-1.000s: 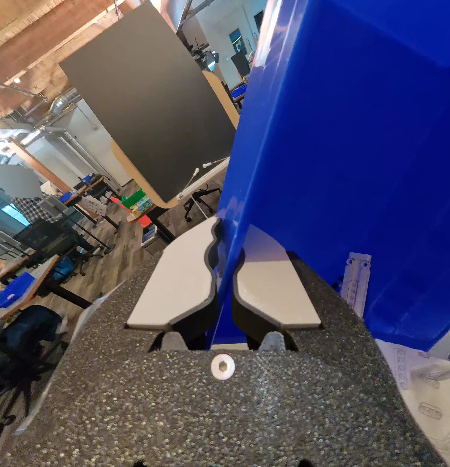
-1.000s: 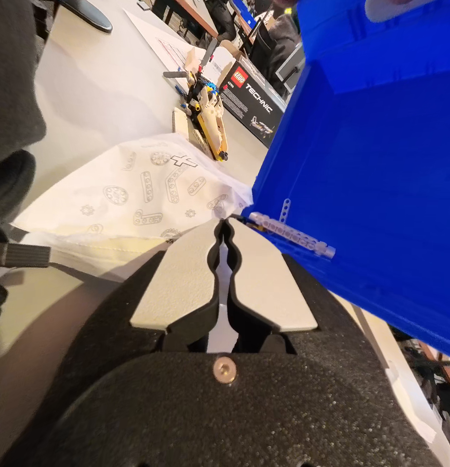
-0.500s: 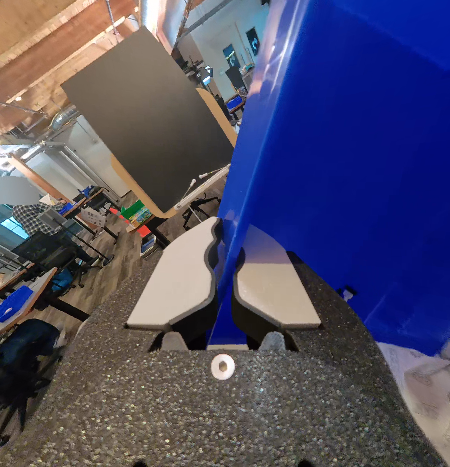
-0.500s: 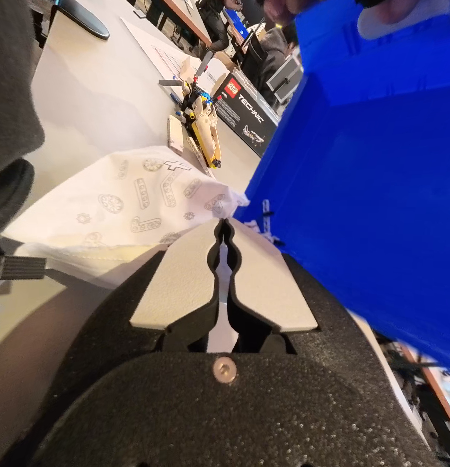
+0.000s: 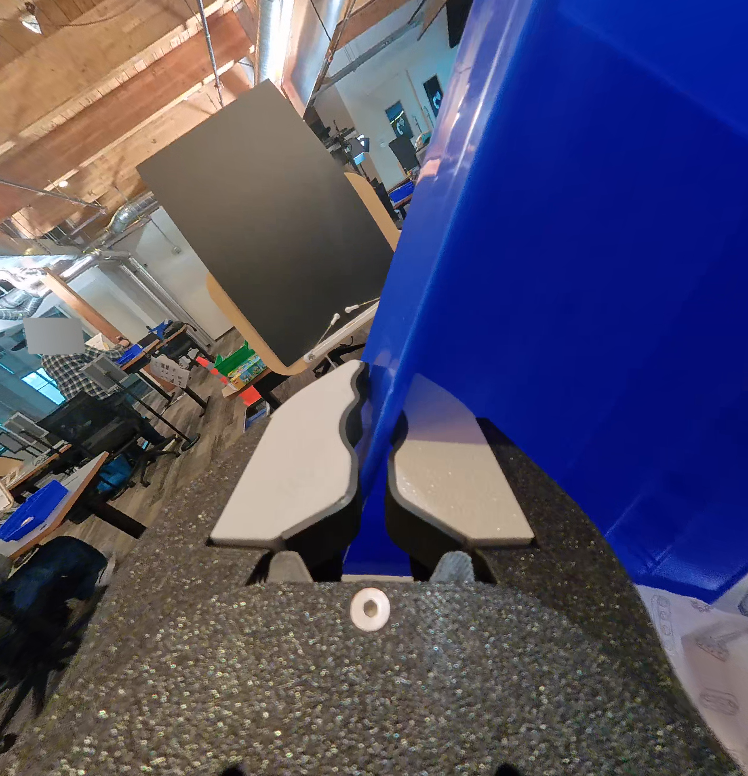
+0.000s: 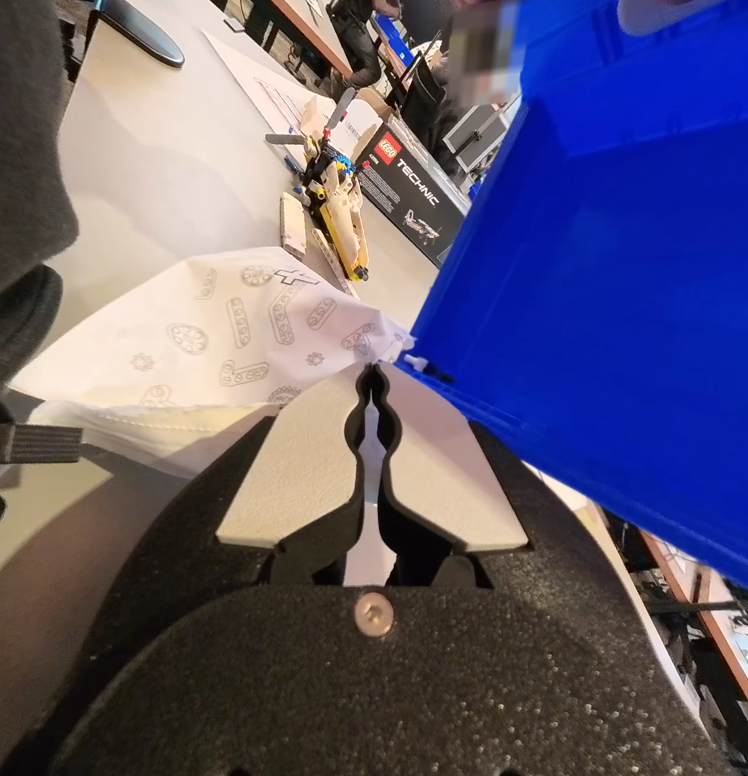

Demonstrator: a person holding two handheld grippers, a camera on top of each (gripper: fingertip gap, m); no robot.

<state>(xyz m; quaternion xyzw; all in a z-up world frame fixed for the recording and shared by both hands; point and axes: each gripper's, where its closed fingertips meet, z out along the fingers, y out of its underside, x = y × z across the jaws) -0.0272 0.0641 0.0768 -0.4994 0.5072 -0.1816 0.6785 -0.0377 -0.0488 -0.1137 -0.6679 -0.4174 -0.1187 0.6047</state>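
We see the left gripper (image 5: 374, 378) with its fingers clamped on the wall of the blue bin (image 5: 594, 294), filling the right of the frame; the right gripper (image 6: 373, 369) has its fingers pinched together on the white printed paper bag (image 6: 221, 331) at centre left, on the tabletop (image 6: 154, 138)

Open-plan office: desks (image 5: 76, 483), office chairs (image 5: 95, 424), exposed ceiling ducts (image 5: 275, 38)

Bin (image 5: 594, 294) solid blue; paper bag (image 6: 204, 331) white, grey part-outline print; toy model (image 6: 338, 201) yellow-white.
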